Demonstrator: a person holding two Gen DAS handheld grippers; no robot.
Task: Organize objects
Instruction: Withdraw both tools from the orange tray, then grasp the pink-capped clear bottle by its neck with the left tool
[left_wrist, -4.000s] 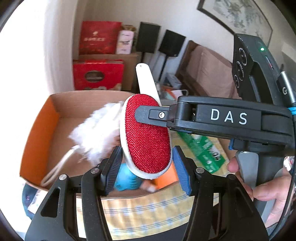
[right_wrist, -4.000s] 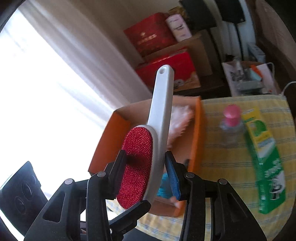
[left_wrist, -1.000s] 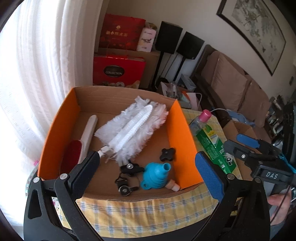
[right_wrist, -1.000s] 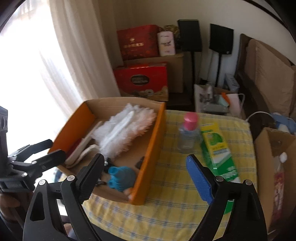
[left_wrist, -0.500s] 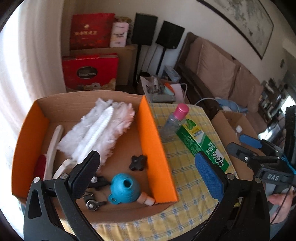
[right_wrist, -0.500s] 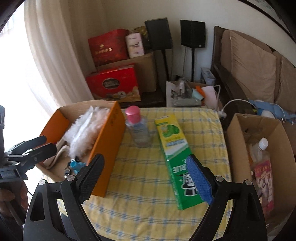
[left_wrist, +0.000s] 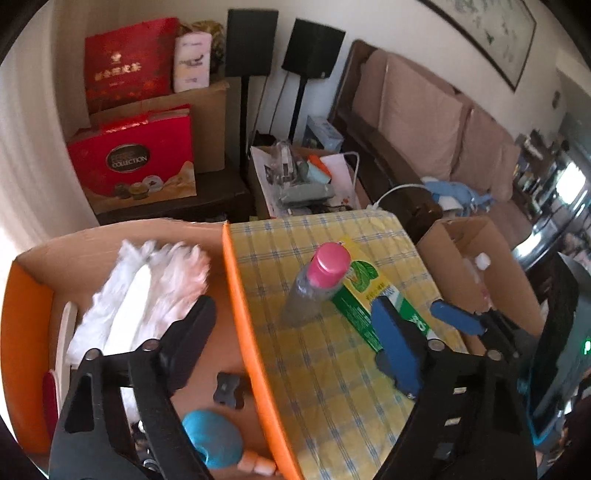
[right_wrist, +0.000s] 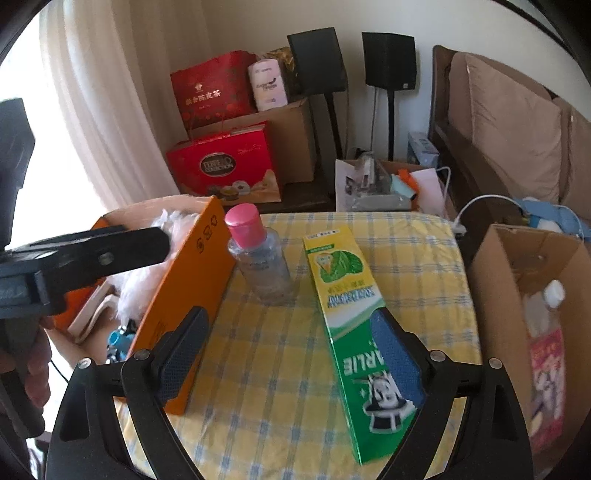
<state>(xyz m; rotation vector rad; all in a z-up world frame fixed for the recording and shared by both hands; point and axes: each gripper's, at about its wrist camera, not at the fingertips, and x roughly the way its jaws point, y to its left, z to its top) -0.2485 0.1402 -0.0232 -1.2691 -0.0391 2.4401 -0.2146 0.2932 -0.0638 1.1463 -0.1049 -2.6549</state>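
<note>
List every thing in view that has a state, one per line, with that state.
Left hand-held gripper: open, empty.
Right hand-held gripper: open, empty.
Pink-capped clear bottle: upright, capped, on the tablecloth.
Green toothpaste box: lying flat, closed.
Orange cardboard box: open-topped.
White duster: lying inside the orange cardboard box.

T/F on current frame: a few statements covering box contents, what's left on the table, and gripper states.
1. The white duster lies inside the orange box. True.
2. The pink-capped bottle lies on its side. False: it stands upright on the yellow checked tablecloth.
3. The green toothpaste box is in the orange box. False: it lies flat on the tablecloth, right of the bottle.
4. The right gripper is open and empty. True.
5. The left gripper grips the blue funnel. False: it is open, and the funnel sits in the box.
</note>
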